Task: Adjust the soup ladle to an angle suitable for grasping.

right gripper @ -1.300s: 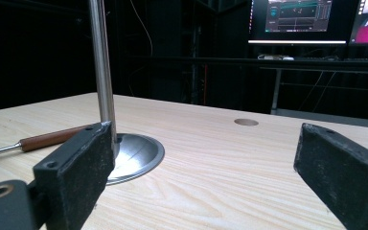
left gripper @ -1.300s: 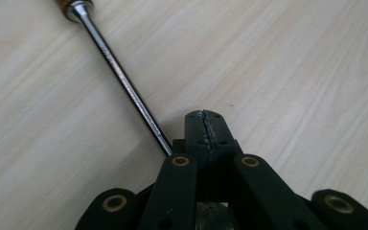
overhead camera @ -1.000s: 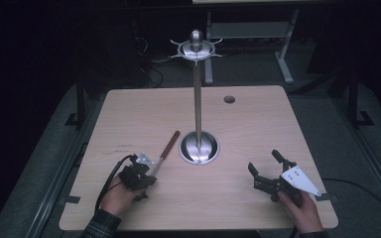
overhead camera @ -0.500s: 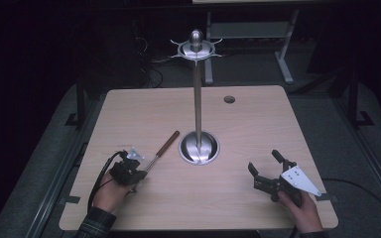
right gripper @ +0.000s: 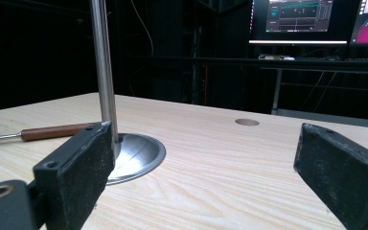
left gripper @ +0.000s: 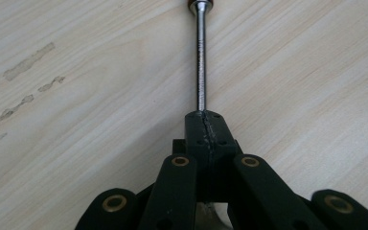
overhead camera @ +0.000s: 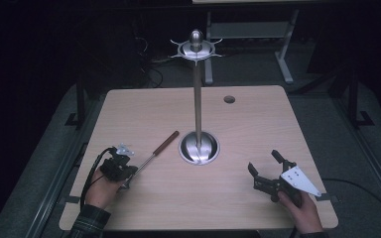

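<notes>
- The left gripper (overhead camera: 127, 174) is clenched on the thin metal shaft of a utensil (overhead camera: 156, 151); in the left gripper view its jaws meet tight around the rod (left gripper: 201, 62), which runs straight ahead of them.
- The grip sits at the shaft's near end, so the brown wooden handle (overhead camera: 169, 139) points away toward the stand, low over the table (overhead camera: 258, 119). Whether the handle rests on the wood or rides just above it I cannot tell.
- Holding the thin end likely leaves the handle end free to be raised toward the stand's top.
- The right gripper (overhead camera: 268, 171) is released, its two jaws spread wide with nothing between them, and it rests low at the table's near right edge, well apart from the utensil.
- It is probably parked there to stay clear of the other hand while remaining ready to steady something.
- Between the two grippers stands the stand (overhead camera: 197, 99): a round steel base, a tall upright pole, and a ring of hooks (overhead camera: 196, 48) at the top.
- All the hooks look bare, so I judge hanging the utensil is yet to be done.
</notes>
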`<state>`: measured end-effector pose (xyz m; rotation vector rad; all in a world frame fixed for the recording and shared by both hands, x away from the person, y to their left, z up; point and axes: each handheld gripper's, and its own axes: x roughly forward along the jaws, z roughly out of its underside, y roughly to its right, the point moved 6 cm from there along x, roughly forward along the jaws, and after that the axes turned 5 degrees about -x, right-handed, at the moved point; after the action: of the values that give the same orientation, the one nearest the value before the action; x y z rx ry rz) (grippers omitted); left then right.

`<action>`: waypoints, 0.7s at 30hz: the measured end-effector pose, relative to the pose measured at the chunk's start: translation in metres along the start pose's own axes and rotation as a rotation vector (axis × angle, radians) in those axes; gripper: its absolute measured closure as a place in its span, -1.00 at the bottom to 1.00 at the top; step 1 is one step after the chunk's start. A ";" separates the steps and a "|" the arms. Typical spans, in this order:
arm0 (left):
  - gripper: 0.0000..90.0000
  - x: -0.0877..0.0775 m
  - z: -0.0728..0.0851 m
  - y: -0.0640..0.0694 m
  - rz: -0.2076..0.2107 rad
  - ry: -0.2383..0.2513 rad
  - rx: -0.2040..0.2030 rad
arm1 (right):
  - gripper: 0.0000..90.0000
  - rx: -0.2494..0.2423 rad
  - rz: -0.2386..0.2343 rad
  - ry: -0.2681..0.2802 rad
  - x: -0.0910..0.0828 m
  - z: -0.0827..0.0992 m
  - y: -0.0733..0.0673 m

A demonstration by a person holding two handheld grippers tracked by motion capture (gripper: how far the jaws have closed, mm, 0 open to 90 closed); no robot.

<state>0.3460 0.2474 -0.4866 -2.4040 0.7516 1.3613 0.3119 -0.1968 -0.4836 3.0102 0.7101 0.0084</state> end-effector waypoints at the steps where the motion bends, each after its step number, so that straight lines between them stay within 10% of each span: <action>1: 1.00 0.000 0.000 0.000 0.000 0.000 0.000 | -0.86 0.000 0.000 0.000 0.000 0.000 0.000; 21: 0.78 0.001 -0.028 0.002 0.091 0.010 -0.010 | -0.86 0.002 0.000 0.000 0.000 0.000 0.000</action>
<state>0.3650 0.2320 -0.4730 -2.4134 0.8681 1.3907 0.3120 -0.1968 -0.4836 3.0115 0.7109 0.0076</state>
